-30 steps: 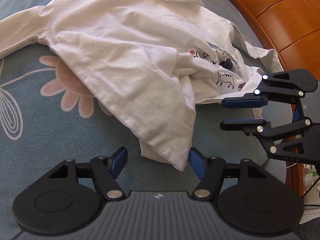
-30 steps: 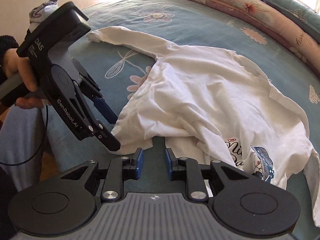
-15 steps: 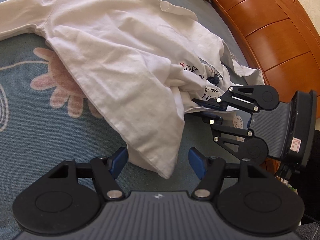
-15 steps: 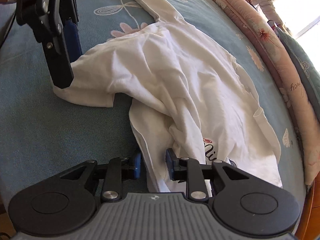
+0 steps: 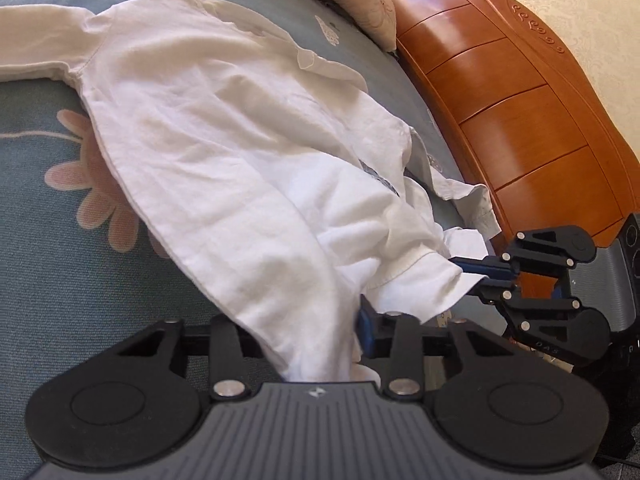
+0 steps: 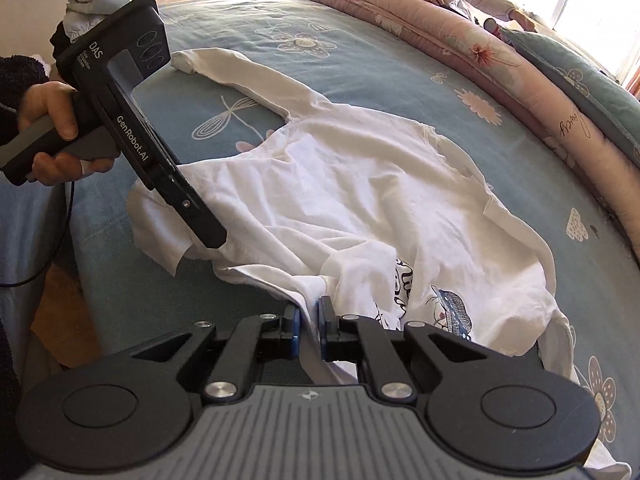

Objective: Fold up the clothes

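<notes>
The white shirt (image 6: pixel 352 200) lies crumpled on the blue bedspread (image 6: pixel 380 64), one sleeve stretched toward the far corner, hem pinched by the closing left gripper (image 5: pixel 340 332) and right gripper (image 6: pixel 308 320); only the left view shows the wooden headboard (image 5: pixel 520 120).

A home bedroom: a bed (image 6: pixel 380 80) wearing a blue flowered sheet, a rolled pink quilt (image 6: pixel 460 40) lying along its far edge, a wooden headboard (image 5: pixel 520 120) standing behind.
</notes>
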